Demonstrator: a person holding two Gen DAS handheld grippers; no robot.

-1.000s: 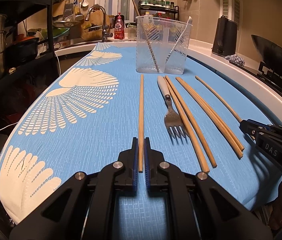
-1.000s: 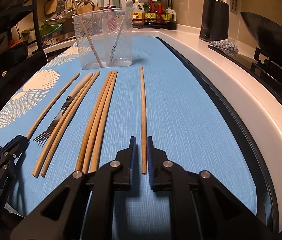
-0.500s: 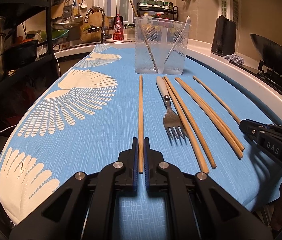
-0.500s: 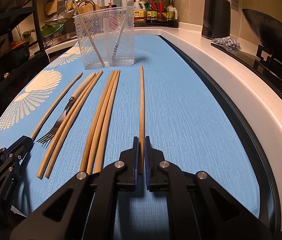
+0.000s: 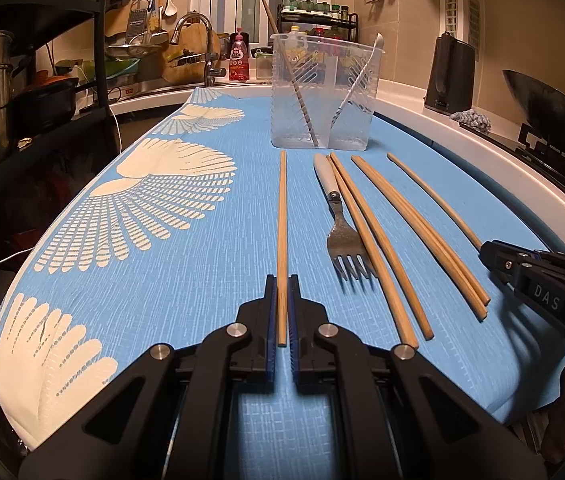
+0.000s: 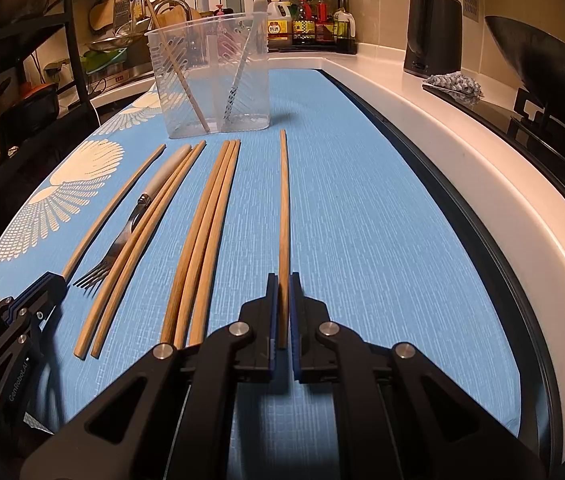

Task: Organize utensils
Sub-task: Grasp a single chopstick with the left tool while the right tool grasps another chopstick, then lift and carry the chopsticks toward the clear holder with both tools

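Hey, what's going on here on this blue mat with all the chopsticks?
A person is sorting utensils with a handheld tool in each hand. The left tool is shut on the near end of the leftmost chopstick, and the right tool is shut on the rightmost chopstick. Both chopsticks lie along the blue mat. Between them, five more chopsticks and a fork wait on the mat. The clear divided holder at the far end already has one chopstick in one compartment and a white-handled utensil in the other.
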